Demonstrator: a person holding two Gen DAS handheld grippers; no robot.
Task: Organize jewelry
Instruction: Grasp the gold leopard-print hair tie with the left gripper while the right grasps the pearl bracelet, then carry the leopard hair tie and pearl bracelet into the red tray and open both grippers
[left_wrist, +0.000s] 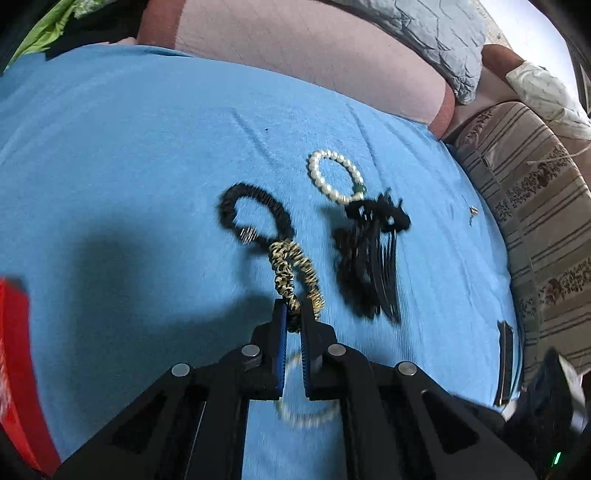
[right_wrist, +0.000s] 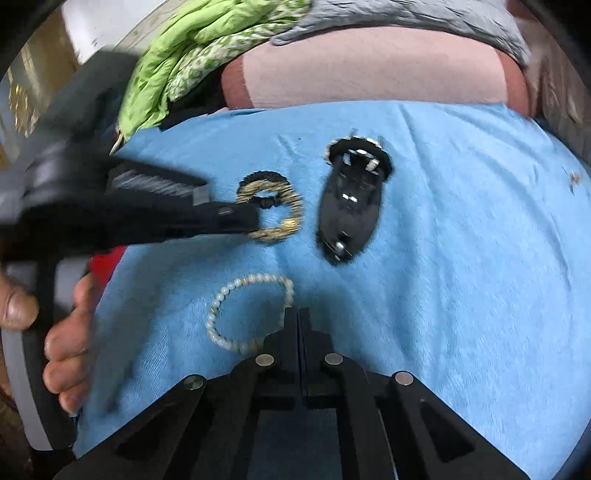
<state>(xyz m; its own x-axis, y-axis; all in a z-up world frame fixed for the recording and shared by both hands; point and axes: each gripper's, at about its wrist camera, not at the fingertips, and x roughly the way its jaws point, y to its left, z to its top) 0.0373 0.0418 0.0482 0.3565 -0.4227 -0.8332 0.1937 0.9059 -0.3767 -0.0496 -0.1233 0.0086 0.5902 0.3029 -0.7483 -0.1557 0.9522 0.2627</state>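
My left gripper (left_wrist: 293, 308) is shut on a leopard-print scrunchie (left_wrist: 291, 269) on the blue cloth (left_wrist: 129, 166). A black scrunchie (left_wrist: 255, 216) lies linked just beyond it. A pearl bracelet (left_wrist: 334, 177) and a black hair claw clip (left_wrist: 369, 258) lie to the right. Another pearl bracelet (left_wrist: 306, 413) lies under the left gripper. In the right wrist view the left gripper (right_wrist: 255, 218) grips the leopard scrunchie (right_wrist: 273, 214). My right gripper (right_wrist: 298, 314) is shut and empty, its tip beside the pearl bracelet (right_wrist: 236, 314). The black clip (right_wrist: 351, 206) lies ahead.
A pink pillow (left_wrist: 314, 55) and a grey pillow (left_wrist: 443, 33) lie past the cloth's far edge. A striped patterned cover (left_wrist: 535, 221) runs along the right. A red object (left_wrist: 14, 350) sits at the left edge. Green fabric (right_wrist: 192, 48) is bunched at the back left.
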